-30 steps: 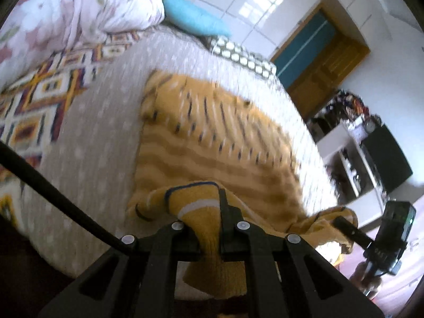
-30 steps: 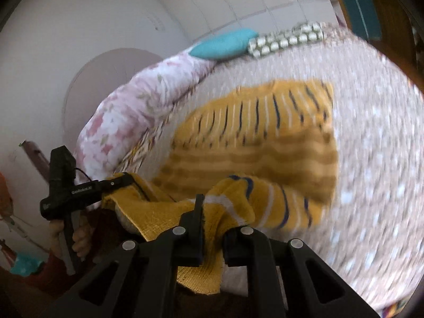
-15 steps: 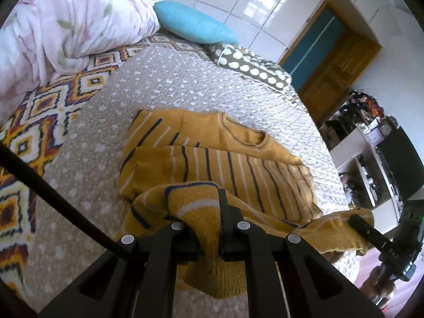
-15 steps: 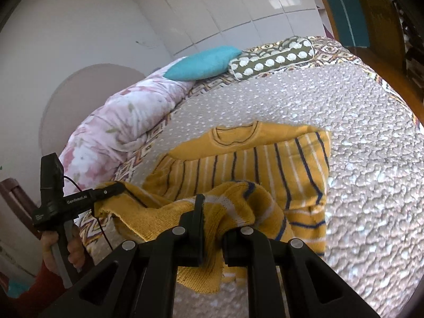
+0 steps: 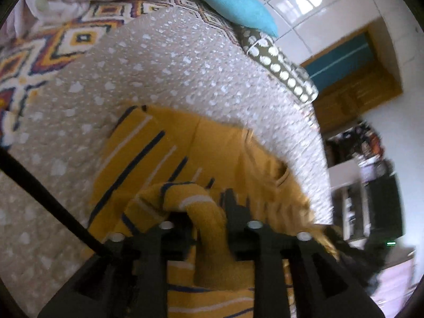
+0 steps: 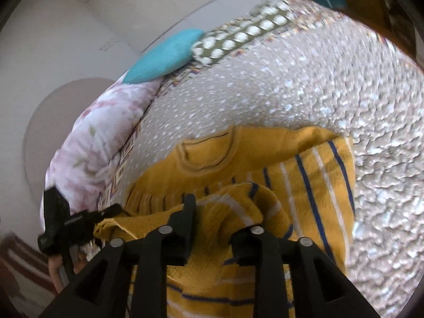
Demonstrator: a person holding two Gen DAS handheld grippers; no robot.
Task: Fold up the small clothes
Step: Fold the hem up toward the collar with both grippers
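Left wrist view: the left hand-held gripper [image 5: 209, 212] pinches a bunched fold of the yellow striped sweater [image 5: 164, 153], the knit humped up between its two black fingers [image 5: 234, 212]. The remainder of the sweater lies flat on the bed [image 5: 164, 61], just beyond the fingertips, its navy and white stripes running away to the far left. A patterned blanket [image 5: 39, 53] covers the bed's left side. At the far end sit a blue pillow [image 5: 233, 2] and a dotted pillow [image 5: 278, 66]. The right hand-held gripper [image 5: 352, 249] is a dark blur at the near right edge, with yellow knit reaching to it.

Right wrist view: the right hand-held gripper [image 6: 220, 217] is clamped on another bunched fold of the sweater [image 6: 312, 175], whose neckline lies just beyond it on the bed [image 6: 304, 79]. At the near left, the left hand-held gripper [image 6: 106, 212] grips the sweater's edge. A floral duvet [image 6: 100, 137] is heaped along the bed's left side.
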